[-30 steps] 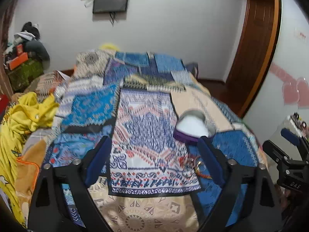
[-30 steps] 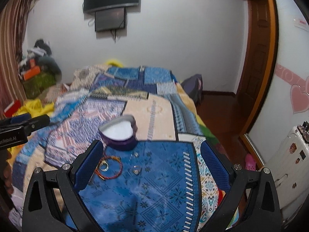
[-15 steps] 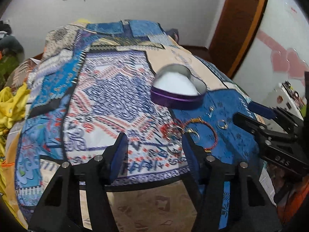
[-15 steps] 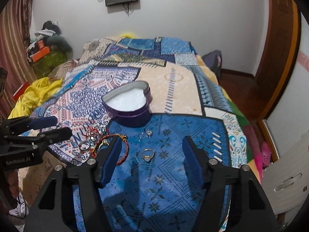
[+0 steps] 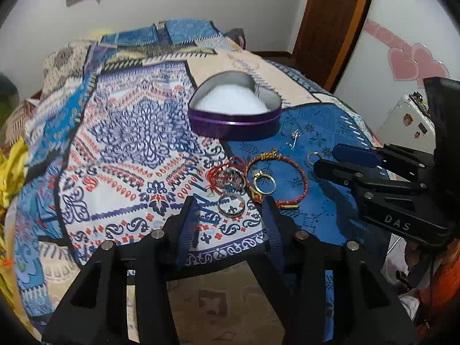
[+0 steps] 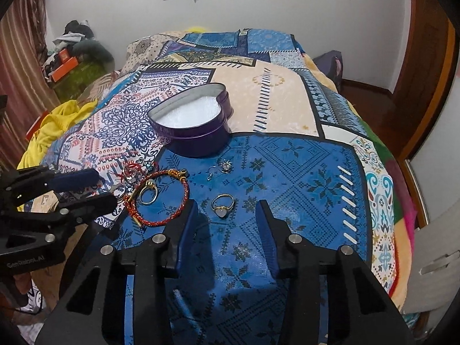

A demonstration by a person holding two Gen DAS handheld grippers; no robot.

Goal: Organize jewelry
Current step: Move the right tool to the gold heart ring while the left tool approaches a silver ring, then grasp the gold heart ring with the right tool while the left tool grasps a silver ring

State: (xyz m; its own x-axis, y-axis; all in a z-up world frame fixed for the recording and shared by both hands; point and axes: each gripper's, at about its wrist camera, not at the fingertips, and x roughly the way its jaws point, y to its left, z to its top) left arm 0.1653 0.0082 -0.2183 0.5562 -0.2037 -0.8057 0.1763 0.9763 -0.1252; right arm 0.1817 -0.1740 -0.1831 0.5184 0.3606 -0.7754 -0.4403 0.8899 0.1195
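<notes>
An open purple heart-shaped tin (image 5: 234, 112) with white padding sits on the patterned bedspread; it also shows in the right wrist view (image 6: 191, 122). In front of it lie a red-and-gold cord bracelet (image 5: 299, 172), a gold ring (image 5: 264, 182), a silver band (image 5: 231, 204) and a red tangle of charms (image 5: 227, 174). My left gripper (image 5: 231, 205) is open, its jaws either side of the silver band. My right gripper (image 6: 225, 211) is open just short of a gold stone ring (image 6: 222, 204). A small earring (image 6: 221, 168) lies beyond it.
The bedspread (image 6: 287, 109) covers a bed that drops off at the near edge and right side. Yellow cloth (image 6: 49, 126) lies at the left. A wooden door (image 5: 330, 26) and a white case (image 5: 408, 120) stand to the right.
Both grippers have come down and forward toward the jewelry and their jaws have narrowed. The left now straddles the silver band; the right is close behind the stone ring.
</notes>
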